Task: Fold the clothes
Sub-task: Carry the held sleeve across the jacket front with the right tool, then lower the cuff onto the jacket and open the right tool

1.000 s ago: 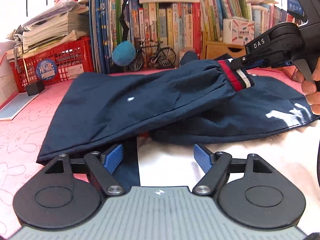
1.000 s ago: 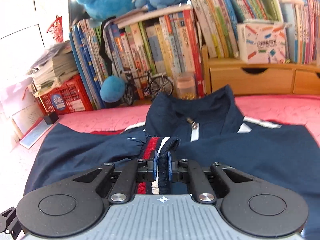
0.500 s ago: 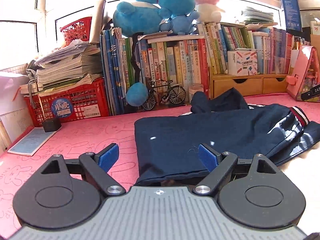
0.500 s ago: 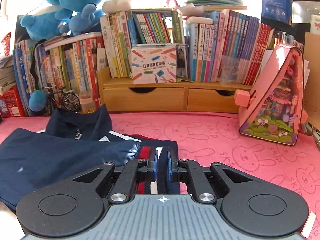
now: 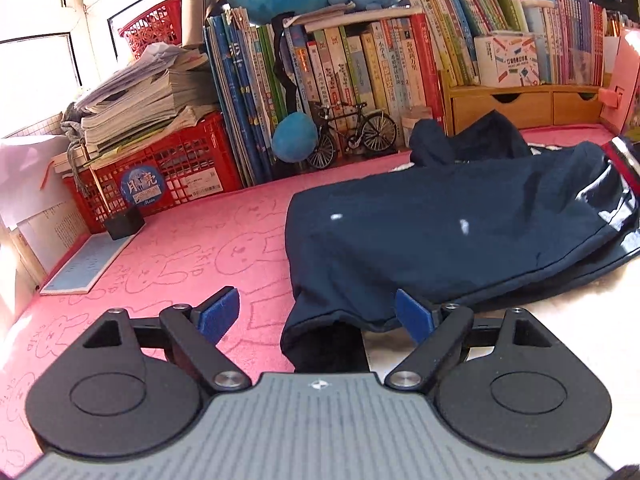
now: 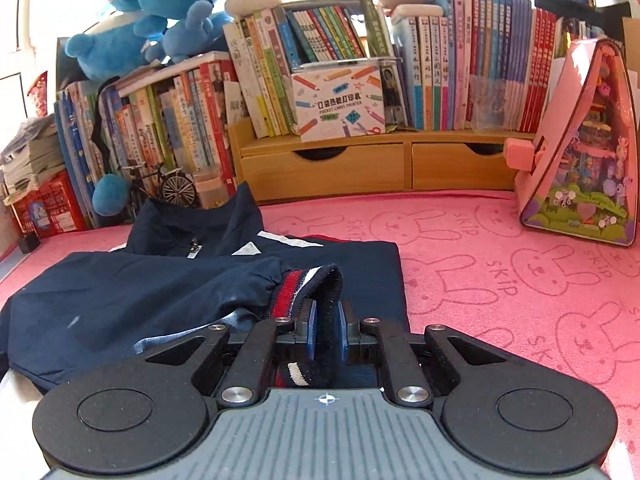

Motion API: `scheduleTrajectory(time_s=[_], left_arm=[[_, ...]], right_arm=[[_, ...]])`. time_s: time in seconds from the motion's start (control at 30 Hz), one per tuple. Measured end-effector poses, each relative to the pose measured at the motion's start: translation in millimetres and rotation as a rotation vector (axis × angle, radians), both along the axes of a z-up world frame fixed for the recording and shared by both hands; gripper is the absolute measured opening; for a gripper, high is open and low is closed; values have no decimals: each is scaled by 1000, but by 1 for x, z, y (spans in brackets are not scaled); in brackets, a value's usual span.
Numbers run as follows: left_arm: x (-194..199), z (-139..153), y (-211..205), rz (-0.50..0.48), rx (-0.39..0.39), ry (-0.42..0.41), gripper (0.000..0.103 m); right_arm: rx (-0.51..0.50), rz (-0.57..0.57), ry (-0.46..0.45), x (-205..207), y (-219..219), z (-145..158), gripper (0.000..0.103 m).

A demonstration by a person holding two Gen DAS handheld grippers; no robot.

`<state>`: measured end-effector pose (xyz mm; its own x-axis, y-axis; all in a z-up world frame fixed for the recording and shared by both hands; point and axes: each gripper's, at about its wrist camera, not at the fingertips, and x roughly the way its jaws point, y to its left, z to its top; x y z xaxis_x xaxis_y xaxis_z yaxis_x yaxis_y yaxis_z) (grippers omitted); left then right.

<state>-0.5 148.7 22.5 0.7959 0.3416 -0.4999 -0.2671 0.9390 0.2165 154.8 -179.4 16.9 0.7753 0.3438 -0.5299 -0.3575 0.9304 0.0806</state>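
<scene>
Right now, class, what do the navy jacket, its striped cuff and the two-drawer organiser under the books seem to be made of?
Navy jacket: probably a thin woven synthetic such as nylon; it shines in places and creases finely.
Striped cuff, clamped by the right gripper: ribbed knit, likely elastic; the sleeve gathers where they join.
Two-drawer organiser: pale wood or wood-look board, matte, with a flat, even colour and cut-out pulls.

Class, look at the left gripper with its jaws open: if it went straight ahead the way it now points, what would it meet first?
Most likely the navy jacket. Its near folded edge already lies between the open fingers of the left gripper, touching neither pad as far as the picture shows. Depth is hard to judge.
</scene>
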Motion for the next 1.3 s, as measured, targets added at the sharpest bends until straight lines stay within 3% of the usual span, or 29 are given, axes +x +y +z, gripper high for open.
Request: scheduleTrajectory(time_s=[0.07,0.13,0.17,0.23,0.33,0.4,0.47,0.53,0.6,0.67,0.77,0.8,0.83,0.9,1.03,1.17,1.23,1.3], left_arm=[[-2,16,0,-22,-10,-48,88],[-1,28,1,-44,-19,-91,93],[3,29,1,-54,-20,-97,94],[19,21,2,-42,-24,-72,94],[41,-2,6,-30,-64,5,89],[46,-19,8,-26,-66,53,88],[45,-29,11,-31,-96,83,89],[41,-36,17,-45,-161,105,90],[35,-35,18,-46,-178,120,92],[26,-28,20,-33,-177,119,91],[11,-5,27,-19,-177,60,90],[10,4,31,-23,-180,39,90],[8,13,34,-26,-183,18,90],[21,22,28,-37,-144,-15,90],[53,22,10,-84,-100,-47,90],[83,-9,-1,-76,-40,51,90],[89,-29,3,-50,5,98,92],[86,-37,12,-49,-14,89,96]], right_arm=[[-62,-103,-98,-9,4,11,16],[-46,-139,-157,-14,2,22,23],[-10,-70,-133,-13,5,24,25],[38,88,-59,-13,19,21,40],[21,249,40,-18,54,2,40],[-24,280,90,-15,68,-14,40],[-65,230,119,-4,67,-26,40],[-66,182,148,8,59,-32,16],[-45,134,176,22,46,-35,0],[-25,88,205,34,35,-37,0],[8,97,207,32,20,-23,14],[24,119,196,29,16,-17,30],[34,131,176,25,15,-11,55],[21,125,95,21,18,1,69],[-62,137,24,19,39,6,69],[-185,91,13,30,55,-14,68],[-163,86,53,42,54,-25,68],[-145,95,75,53,55,-36,69]])
